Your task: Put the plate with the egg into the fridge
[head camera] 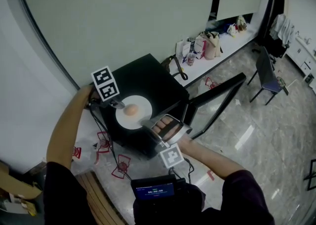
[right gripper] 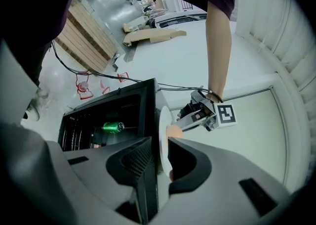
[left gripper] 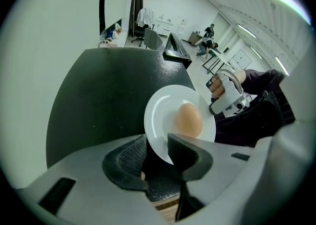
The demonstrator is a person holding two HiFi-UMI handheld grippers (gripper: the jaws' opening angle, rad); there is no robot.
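While plate (head camera: 144, 108) w/ egg (head camera: 131, 110) sits on top of fridge (head camera: 148, 78), not inside, task looks early-to-mid

Done: fridge door (head camera: 213, 95) open, green can (right gripper: 112, 127) visible inside

R gripper (right gripper: 159, 152): jaws narrow, closed on plate's near rim, plate edge-on betw them; fridge opening just below its tips

L gripper (left gripper: 157, 152): pointing steeply down, jaws apart astride far rim, egg just beyond tips, no clear pinch

Left to do: lift plate off top, bring down to opening, slide onto shelf, let go, prob shut door

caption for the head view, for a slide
Left gripper and right gripper at the rim of a white plate holding an egg atop the open black fridge
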